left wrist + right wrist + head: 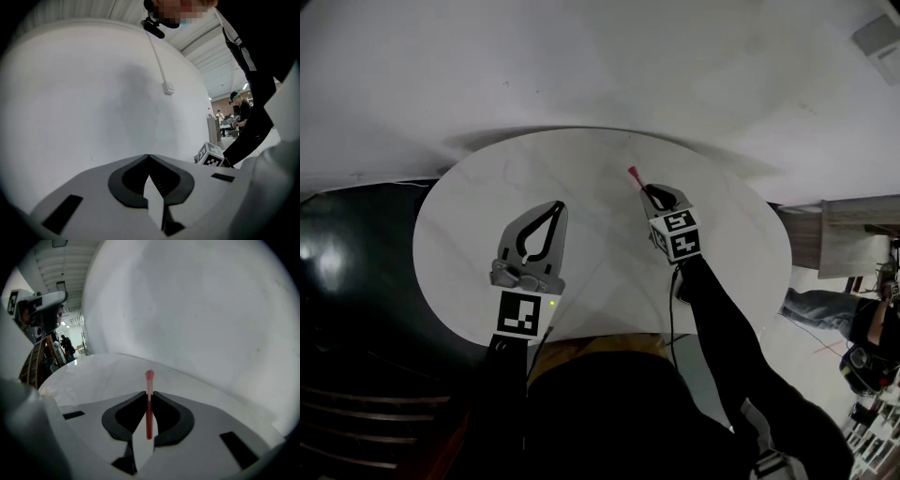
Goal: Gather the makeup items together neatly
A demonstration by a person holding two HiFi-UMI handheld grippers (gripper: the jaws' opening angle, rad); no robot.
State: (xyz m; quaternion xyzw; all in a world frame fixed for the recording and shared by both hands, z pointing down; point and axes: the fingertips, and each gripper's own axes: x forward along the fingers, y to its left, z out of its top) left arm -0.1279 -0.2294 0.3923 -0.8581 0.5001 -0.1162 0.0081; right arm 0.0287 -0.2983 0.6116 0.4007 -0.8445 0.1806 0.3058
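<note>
A thin red makeup stick (pixel 148 408) with a pale pink tip (pixel 633 172) is clamped between the tips of my right gripper (pixel 149 392), which is shut on it over the far right part of the white round table (pixel 469 206). The stick pokes out past the fingertips toward the table's back edge. The right gripper (pixel 659 194) appears in the head view right of centre. My left gripper (pixel 551 208) hovers over the table's middle left, shut with nothing between its tips (pixel 149 155). No other makeup item shows.
A white wall (pixel 93 93) rises right behind the table. Dark floor (pixel 347 281) lies to the left of it. A wooden unit (pixel 848 234) and a person (pixel 862 328) are off to the right. My right marker cube (pixel 209 155) shows in the left gripper view.
</note>
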